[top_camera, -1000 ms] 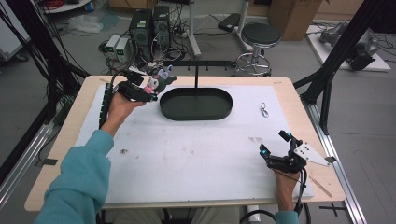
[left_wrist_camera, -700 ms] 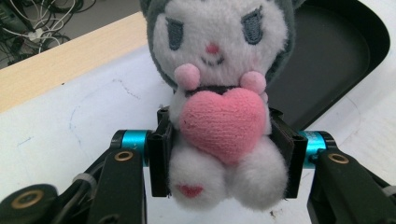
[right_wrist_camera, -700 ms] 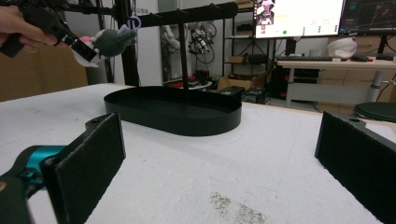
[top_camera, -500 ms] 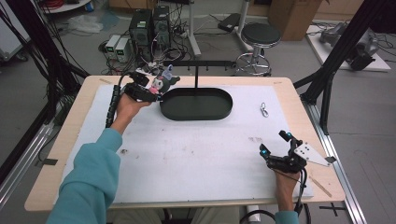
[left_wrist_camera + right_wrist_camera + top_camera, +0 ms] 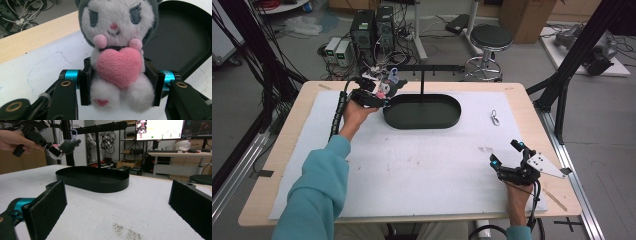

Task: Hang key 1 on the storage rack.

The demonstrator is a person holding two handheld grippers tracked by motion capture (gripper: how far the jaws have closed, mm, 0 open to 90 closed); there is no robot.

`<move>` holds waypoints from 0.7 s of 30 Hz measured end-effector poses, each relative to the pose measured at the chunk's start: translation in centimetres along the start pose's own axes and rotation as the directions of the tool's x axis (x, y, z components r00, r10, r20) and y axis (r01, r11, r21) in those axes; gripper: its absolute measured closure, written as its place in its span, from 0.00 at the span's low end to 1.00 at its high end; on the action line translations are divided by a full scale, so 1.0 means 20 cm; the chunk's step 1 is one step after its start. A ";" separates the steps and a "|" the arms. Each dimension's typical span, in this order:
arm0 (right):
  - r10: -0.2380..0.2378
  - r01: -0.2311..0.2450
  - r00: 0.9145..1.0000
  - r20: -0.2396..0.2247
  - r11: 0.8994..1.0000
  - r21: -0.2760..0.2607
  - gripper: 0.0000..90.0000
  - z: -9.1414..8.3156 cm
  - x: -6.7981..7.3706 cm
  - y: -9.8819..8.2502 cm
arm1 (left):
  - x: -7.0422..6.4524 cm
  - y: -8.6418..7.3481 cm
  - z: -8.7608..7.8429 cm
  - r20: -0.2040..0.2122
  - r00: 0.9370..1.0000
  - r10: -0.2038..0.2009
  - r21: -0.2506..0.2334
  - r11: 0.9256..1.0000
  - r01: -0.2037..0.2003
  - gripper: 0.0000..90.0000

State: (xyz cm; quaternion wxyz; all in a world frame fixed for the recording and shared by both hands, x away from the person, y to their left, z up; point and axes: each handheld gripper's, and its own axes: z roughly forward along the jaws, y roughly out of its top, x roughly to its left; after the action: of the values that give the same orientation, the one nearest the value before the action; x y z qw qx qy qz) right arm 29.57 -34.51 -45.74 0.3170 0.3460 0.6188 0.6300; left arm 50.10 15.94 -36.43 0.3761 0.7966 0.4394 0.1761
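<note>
We had the left gripper (image 5: 384,90) clenched on the plush toy (image 5: 119,57), its blue hook (image 5: 74,132) just beneath the rack bar (image 5: 100,128); next, hang it there.

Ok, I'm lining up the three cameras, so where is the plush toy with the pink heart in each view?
High view: the plush toy is at upper left, in the left gripper, beside the black oval tray's left end.
Left gripper view: centre, clamped between the jaws, facing the camera.
Right gripper view: top left, seen from behind.
Shared landmark: the black oval tray.
</note>
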 end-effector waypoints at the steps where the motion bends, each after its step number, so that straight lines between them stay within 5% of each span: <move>1: -0.002 0.002 1.000 0.001 1.000 -0.003 0.01 0.00 0.00 0.00 | 0.00 0.00 0.00 -0.013 1.000 0.017 -0.004 1.000 -0.018 0.54; 3: -0.003 0.003 1.000 0.000 1.000 -0.002 0.01 0.00 0.00 0.00 | 0.00 -0.01 0.00 -0.016 0.999 0.041 -0.012 0.999 -0.041 0.49; 6: -0.001 0.001 1.000 0.001 1.000 0.000 0.01 0.00 0.00 0.00 | 0.01 -0.01 0.00 0.043 0.994 0.099 -0.058 0.994 -0.096 0.25; 9: -0.001 0.001 1.000 0.001 1.000 -0.001 0.01 0.00 0.00 0.00 | 0.02 -0.02 -0.03 0.058 0.994 0.095 -0.097 0.991 -0.089 0.03; 15: 0.003 -0.003 1.000 0.003 1.000 0.000 0.01 0.00 0.00 0.00 | 0.02 -0.07 -0.18 0.054 0.990 0.131 -0.242 0.964 -0.114 0.02; 19: 0.005 -0.005 1.000 0.006 1.000 -0.001 0.01 0.00 0.00 0.00 | 0.00 -0.15 -0.35 0.076 0.985 0.155 -0.346 0.931 -0.120 0.02; 21: 0.003 -0.003 1.000 0.006 1.000 -0.004 0.01 0.00 0.00 0.00 | 0.00 -0.21 -0.43 0.080 0.981 0.176 -0.408 0.904 -0.129 0.02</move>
State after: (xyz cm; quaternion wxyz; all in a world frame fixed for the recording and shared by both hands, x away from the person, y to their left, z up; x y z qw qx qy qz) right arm 29.64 -34.54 -45.73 0.3185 0.3483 0.6161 0.6305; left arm 42.39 21.08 -33.98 0.5408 0.7434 0.3082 0.2450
